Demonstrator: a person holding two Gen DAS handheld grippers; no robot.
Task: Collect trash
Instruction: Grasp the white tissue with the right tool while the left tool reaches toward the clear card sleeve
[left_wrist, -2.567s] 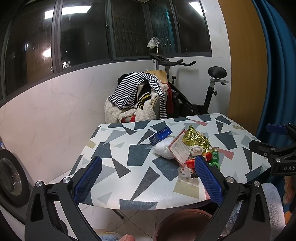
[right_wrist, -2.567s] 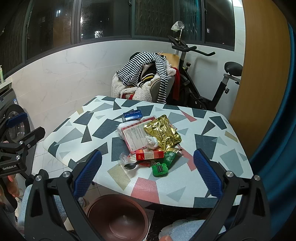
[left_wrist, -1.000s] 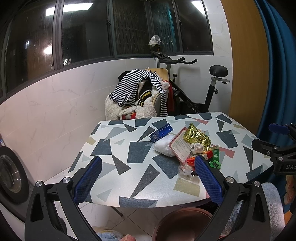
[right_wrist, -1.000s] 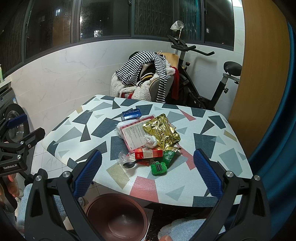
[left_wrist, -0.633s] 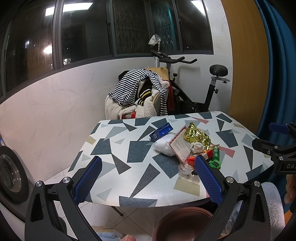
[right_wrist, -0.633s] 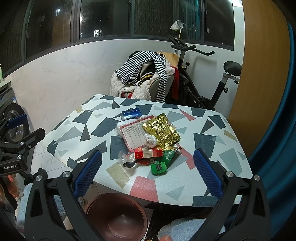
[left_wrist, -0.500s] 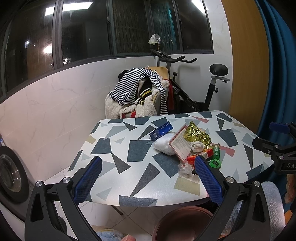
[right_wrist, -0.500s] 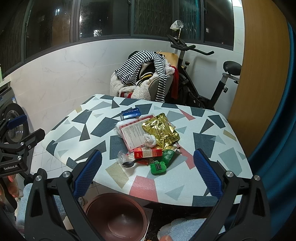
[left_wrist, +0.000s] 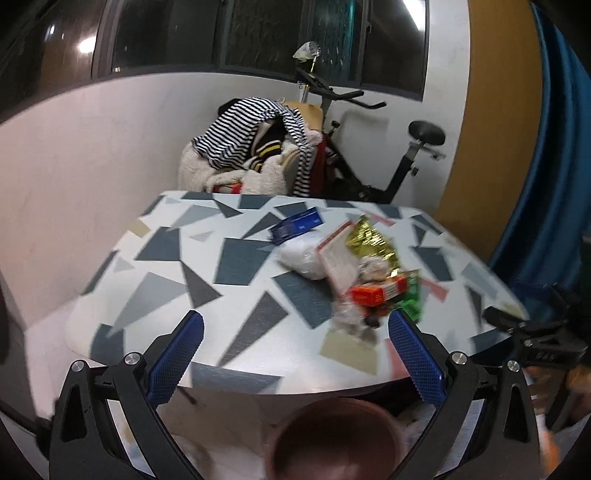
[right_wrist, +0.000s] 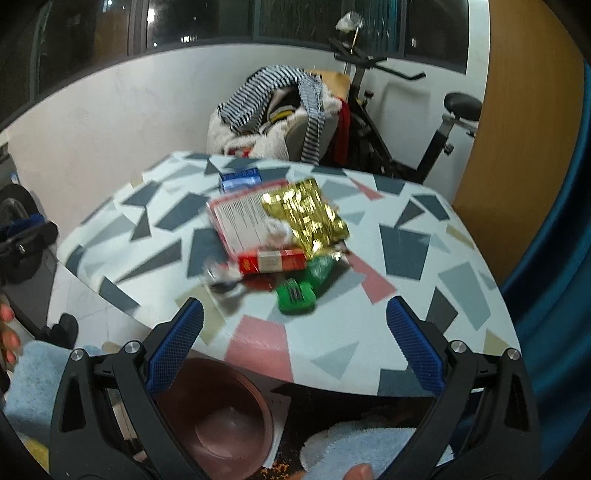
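Both grippers are now sitting closer to the table than half a second ago, so the trash pile is looming larger and blurring in both views. The pile is lying in the middle of the patterned table: a gold foil bag overlapping a white printed packet, a red box touching their near edge, a green wrapper just in front, and a blue box at the far side. A brown bin is waiting on the floor below the near table edge. The right gripper is hanging with its jaws wide apart and holding nothing; the left gripper is likewise spread and empty. Because the pieces are overlapping, closing on one is likely to drag its neighbours off the edge, missing the bin.
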